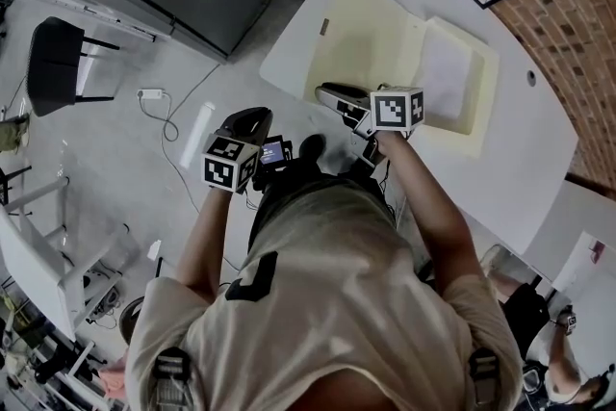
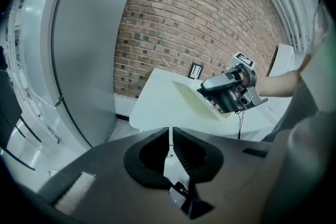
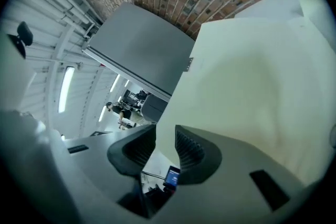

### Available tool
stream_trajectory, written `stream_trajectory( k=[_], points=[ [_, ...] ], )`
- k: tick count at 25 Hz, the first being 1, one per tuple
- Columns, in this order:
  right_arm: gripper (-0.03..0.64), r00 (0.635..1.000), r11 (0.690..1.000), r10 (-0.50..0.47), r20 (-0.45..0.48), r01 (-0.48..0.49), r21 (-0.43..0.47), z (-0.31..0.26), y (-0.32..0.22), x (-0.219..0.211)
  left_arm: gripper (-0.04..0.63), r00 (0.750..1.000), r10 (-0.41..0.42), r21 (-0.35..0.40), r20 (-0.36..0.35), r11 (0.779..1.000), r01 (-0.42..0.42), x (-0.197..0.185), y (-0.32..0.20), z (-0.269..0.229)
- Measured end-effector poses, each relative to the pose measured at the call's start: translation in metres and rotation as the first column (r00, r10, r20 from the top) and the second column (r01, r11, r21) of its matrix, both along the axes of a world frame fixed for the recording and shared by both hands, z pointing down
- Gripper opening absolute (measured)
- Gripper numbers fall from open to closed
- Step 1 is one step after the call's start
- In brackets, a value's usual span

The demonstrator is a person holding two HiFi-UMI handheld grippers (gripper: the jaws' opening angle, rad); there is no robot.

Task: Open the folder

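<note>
Folder (image 1: 371,48), pale yellow, is seen lying open and flat on the white bench (image 1: 520,178), with white sheets (image 1: 448,72) kept in one half. At the folder's near edge the right tongs (image 3: 165,139) are held spread, the cover's edge being seen between them but not pinched. Well apart from the folder, off the bench, the left tongs (image 2: 170,134) are pressed together on nothing.
</note>
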State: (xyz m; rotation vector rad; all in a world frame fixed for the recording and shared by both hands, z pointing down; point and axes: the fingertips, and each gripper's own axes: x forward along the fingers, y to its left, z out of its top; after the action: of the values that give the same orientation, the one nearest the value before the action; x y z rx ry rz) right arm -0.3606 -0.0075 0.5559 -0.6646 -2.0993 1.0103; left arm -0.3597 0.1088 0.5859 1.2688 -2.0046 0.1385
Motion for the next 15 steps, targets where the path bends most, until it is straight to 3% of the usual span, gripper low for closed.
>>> stream_trajectory(
  k=[3,8,10,15],
  points=[
    [0.083,0.998,0.981,-0.018,-0.063,0.029,0.190,0.022,-0.012,0.004,0.021,1.000,0.006,0.000,0.000,1.000,-0.006,-0.003,-0.004,-0.001],
    [0.046,0.985,0.889,-0.061,-0.163,0.128,0.439,0.047,-0.021,0.015,0.021,1.000,0.025,0.012,0.016,1.000,-0.025,-0.008,-0.012,-0.009],
    [0.042,0.979,0.866,-0.074,-0.192,0.158,0.474,0.055,-0.024,0.019,0.021,0.999,0.032,0.014,0.021,0.999,-0.033,-0.009,-0.017,-0.010],
    [0.034,0.956,0.853,-0.092,-0.277,0.220,0.474,0.078,-0.021,0.025,0.021,0.999,0.049,0.014,0.015,0.999,-0.049,-0.006,-0.024,-0.010]
  ],
)
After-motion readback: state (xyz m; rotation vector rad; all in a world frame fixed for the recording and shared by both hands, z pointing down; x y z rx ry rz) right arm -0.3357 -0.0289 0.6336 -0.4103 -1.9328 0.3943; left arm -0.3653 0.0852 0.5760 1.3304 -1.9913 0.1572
